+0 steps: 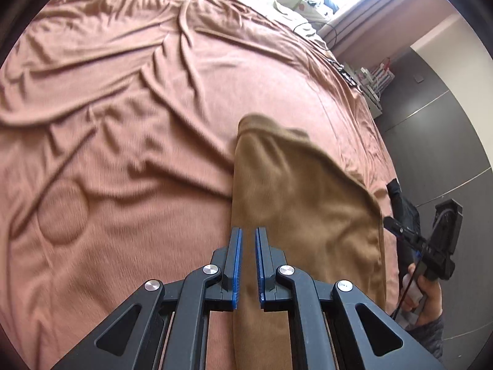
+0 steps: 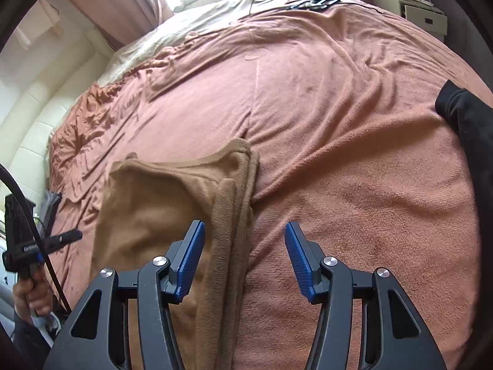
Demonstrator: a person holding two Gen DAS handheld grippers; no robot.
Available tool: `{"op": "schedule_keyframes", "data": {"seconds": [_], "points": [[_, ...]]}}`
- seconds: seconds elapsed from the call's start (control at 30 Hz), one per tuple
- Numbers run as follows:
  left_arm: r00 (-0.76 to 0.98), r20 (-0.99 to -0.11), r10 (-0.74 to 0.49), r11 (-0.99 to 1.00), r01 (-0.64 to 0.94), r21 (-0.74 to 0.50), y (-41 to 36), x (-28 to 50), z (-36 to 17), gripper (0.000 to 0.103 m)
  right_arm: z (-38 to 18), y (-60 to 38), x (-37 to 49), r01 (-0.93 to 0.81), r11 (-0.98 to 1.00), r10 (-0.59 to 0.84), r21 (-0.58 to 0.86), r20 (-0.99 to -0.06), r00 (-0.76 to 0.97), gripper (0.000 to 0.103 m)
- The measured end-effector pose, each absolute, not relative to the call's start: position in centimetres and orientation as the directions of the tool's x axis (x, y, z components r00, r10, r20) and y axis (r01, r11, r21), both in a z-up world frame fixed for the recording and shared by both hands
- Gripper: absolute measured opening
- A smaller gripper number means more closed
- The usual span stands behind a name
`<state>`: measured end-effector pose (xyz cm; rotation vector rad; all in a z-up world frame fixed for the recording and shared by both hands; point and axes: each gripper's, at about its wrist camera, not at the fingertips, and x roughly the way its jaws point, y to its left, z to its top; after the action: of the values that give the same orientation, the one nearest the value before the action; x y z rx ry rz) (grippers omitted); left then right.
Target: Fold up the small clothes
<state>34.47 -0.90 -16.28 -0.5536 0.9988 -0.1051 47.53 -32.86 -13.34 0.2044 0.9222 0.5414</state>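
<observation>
A brown fleece garment [image 1: 302, 191] lies folded lengthwise on the pink bedspread [image 1: 123, 141]. Its layered long edges [image 2: 237, 203] run up the middle of the right wrist view. My left gripper [image 1: 248, 231] hovers over the garment's left edge. Its blue pads stand almost together, with only a thin slit and no cloth between them. My right gripper [image 2: 245, 225] is open above the stacked edges, one finger over the brown fleece and the other over bare bedspread. Each gripper also shows at the edge of the other view, held in a hand [image 1: 422, 293].
A black garment [image 2: 471, 123] lies at the right edge of the bed. Cables and small items [image 2: 311, 4] sit near the cream bedding [image 2: 172, 40] at the far end. A white drawer unit [image 2: 425, 15] stands beyond the bed. The grey floor [image 1: 446, 117] starts past the bed's right side.
</observation>
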Motion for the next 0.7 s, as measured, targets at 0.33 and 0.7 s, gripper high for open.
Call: {"op": "schedule_keyframes", "data": {"seconds": [0.33, 0.7], "points": [[0.535, -0.784, -0.315, 0.910, -0.065, -0.410, -2.9, 40.4, -14.4, 0.008, -13.5, -31.8, 48.3, -0.389, 0.844, 0.527, 0.369, -0.703, 0.476, 0.031], [0.471, -0.843, -0.260, 0.952, -0.019, -0.305, -5.7, 46.3, -17.5, 0.008, -15.3, -31.5, 50.5, -0.350, 0.844, 0.532, 0.406, -0.713, 0.456, 0.018]]}}
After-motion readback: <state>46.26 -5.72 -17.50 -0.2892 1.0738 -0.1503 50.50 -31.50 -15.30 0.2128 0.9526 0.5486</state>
